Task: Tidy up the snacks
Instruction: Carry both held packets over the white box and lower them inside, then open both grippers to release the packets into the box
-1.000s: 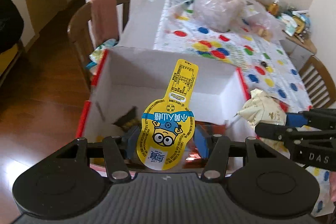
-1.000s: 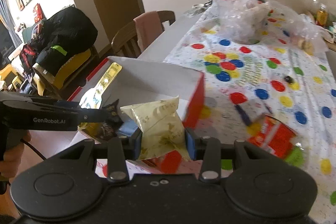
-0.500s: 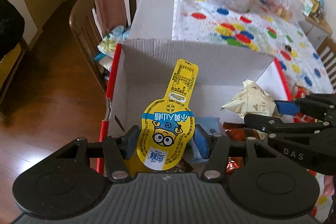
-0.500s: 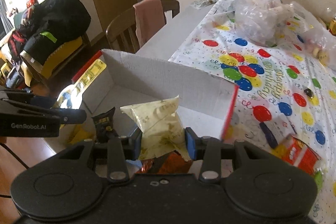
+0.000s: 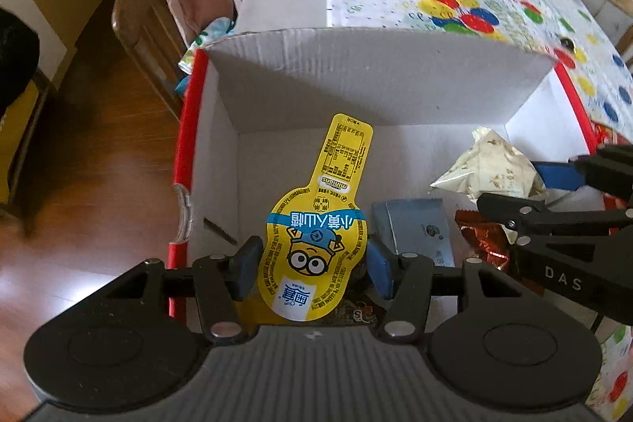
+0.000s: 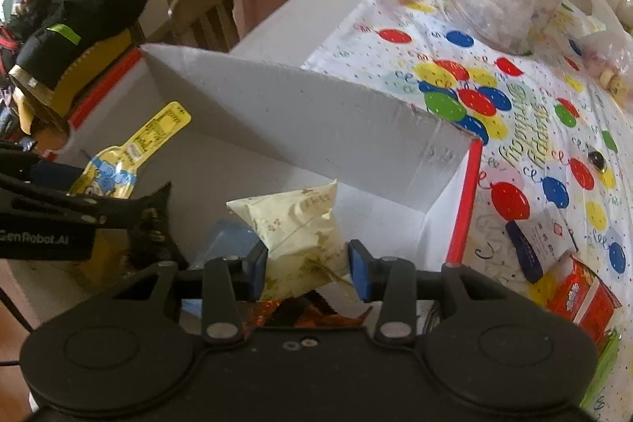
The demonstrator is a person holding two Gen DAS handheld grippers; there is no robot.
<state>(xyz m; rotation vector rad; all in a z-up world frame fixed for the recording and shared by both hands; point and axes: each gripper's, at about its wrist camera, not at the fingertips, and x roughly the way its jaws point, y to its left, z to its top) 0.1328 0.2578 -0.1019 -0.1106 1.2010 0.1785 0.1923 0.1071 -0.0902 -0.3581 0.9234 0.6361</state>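
Both wrist cams looking steeply down, close over the white box (image 5: pixel 376 82) (image 6: pixel 300 121). Left cam is seeing the right gripper (image 5: pixel 554 192) at 3 o'clock; right cam is seeing the left gripper (image 6: pixel 79 192) at 9.

The right claw (image 6: pixel 308 269) grips a pale cream snack bag (image 6: pixel 298 238) between its blue pads, held over the open white cardboard box (image 6: pixel 316 121) with red edges. At nine o'clock the left claw (image 6: pixel 118 202) holds a yellow cartoon-printed pouch (image 6: pixel 126 159) inside the box. At three o'clock, on the balloon-patterned tabletop (image 6: pixel 514 129), lie a dark blue packet (image 6: pixel 524 252) and a red snack pack (image 6: pixel 579 289).
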